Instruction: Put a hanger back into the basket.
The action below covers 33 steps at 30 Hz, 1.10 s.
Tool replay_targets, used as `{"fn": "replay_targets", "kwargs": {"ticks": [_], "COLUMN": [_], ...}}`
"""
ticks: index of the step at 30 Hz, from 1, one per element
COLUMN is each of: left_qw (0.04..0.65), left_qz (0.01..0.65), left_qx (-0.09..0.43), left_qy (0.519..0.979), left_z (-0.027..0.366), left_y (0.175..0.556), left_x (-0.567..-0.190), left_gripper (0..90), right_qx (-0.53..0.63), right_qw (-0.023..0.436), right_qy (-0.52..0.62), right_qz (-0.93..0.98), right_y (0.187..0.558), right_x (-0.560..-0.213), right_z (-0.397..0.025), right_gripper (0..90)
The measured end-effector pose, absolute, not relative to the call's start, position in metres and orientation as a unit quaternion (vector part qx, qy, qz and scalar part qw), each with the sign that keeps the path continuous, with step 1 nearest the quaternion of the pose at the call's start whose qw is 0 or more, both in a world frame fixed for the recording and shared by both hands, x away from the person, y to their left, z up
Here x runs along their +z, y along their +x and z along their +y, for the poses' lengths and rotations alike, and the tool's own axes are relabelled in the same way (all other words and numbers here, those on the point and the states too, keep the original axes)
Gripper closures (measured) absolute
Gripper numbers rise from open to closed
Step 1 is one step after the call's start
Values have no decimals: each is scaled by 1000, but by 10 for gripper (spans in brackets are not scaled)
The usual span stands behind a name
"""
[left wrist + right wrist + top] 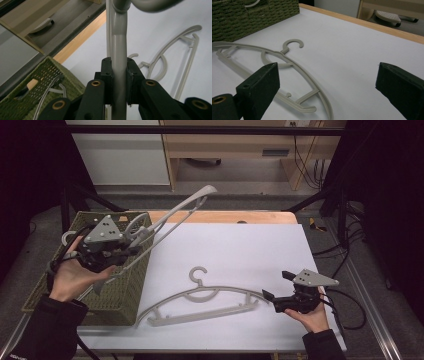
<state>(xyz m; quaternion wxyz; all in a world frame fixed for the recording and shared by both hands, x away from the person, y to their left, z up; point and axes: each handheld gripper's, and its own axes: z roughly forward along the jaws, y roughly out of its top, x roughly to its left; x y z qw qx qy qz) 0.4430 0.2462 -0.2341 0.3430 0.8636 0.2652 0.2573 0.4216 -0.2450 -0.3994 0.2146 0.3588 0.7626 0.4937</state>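
- Up over the basket, the left gripper (131, 241) is clamped tight on the bar of a raised grey hanger (176, 212); in the left gripper view its two black jaws press on either side of that bar (119, 82).
- The person's left hand (75, 275) cups that gripper from below, palm up, forearm coming in from the near left corner.
- That raised hanger slants up and away from the jaws, its far end (207, 190) in the air beyond the back edge of the table.
- Over on the near right, the right gripper (275, 289) sits low in the right hand (312, 316), jaws spread wide with nothing between them, pointing left.
- A second grey hanger (205, 302) lies flat on the white table top (250, 245), hook (198, 273) toward the far side, one tip just beside the right gripper's jaws; whether it touches them I cannot tell.
- The green woven basket (120, 290) stands at the table's left edge, just beside the flat hanger's other tip, and more hangers (53, 86) lie inside it.
- A wooden strip (225, 216) runs along the far edge of the table.
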Motion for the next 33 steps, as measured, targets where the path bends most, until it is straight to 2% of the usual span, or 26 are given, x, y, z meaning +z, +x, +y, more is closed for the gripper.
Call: {"fn": "replay_targets", "kwargs": {"ticks": [18, 33], "left_qw": [316, 290], "left_qz": [338, 386], "left_qx": [263, 250], "left_qy": [847, 840], "left_z": [324, 367], "left_y": [469, 482], "left_x": [-246, -276], "left_gripper": [794, 793], "right_qx": [488, 483], "right_qw": [210, 207], "right_qy": [362, 365], "right_qz": [766, 769], "right_y": [423, 424], "right_x": [-402, -404], "right_z": [-245, -243], "right_gripper": [53, 51]}}
